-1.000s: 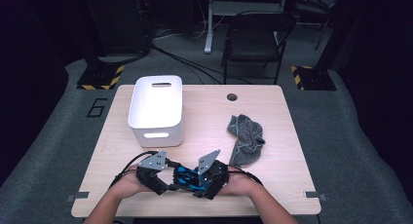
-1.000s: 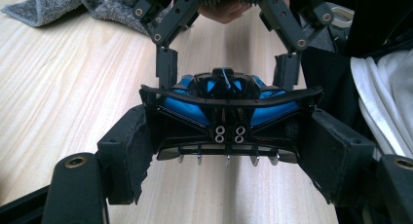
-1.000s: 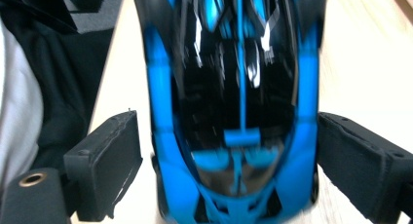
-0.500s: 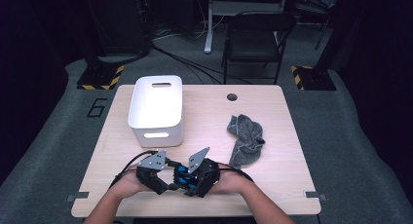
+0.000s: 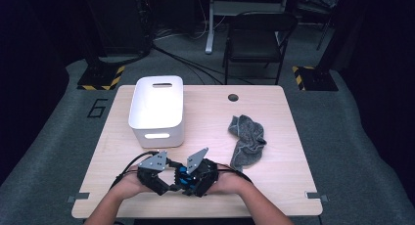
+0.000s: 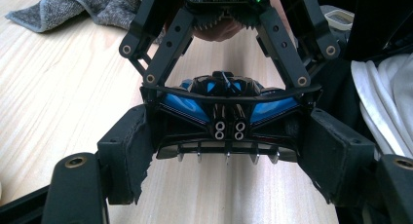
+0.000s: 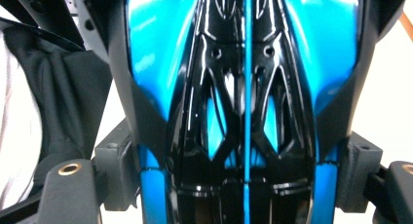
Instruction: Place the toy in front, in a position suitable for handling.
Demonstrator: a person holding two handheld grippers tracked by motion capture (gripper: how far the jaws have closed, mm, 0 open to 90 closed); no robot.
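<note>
Right at the near edge of the wooden table (image 5: 205, 112), both grippers meet around a blue and black toy car (image 5: 185, 177). Left gripper (image 5: 157, 178) and right gripper (image 5: 193, 178) face each other, nearly touching, each held in a hand coming up from the bottom of the high view, forearms angled inward. Grey three-cornered plates tilt up on top of both.

Left gripper view: jaws spread wide, the car (image 6: 226, 112) sits crosswise between the pads, its ends at or against the pad faces; cannot tell for certain if they press, looks like contact on both sides. The right gripper's black frame reaches over the car from the far side.

Right gripper view: the car (image 7: 243, 112) close up, lengthwise between the jaws, pads just beside its flanks; these jaws have just been closing with the car between them. Contact not clear, slim gap seems to remain.

Open room: bare tabletop to the left, right and centre; near table edge just behind the hands.

White bin (image 5: 157, 110) stands at far left of the table, well apart from the grippers, inside not readable from here. Grey cloth (image 5: 247, 139) lies crumpled at right, near the right hand, also seen in the left gripper view (image 6: 73, 7).
</note>
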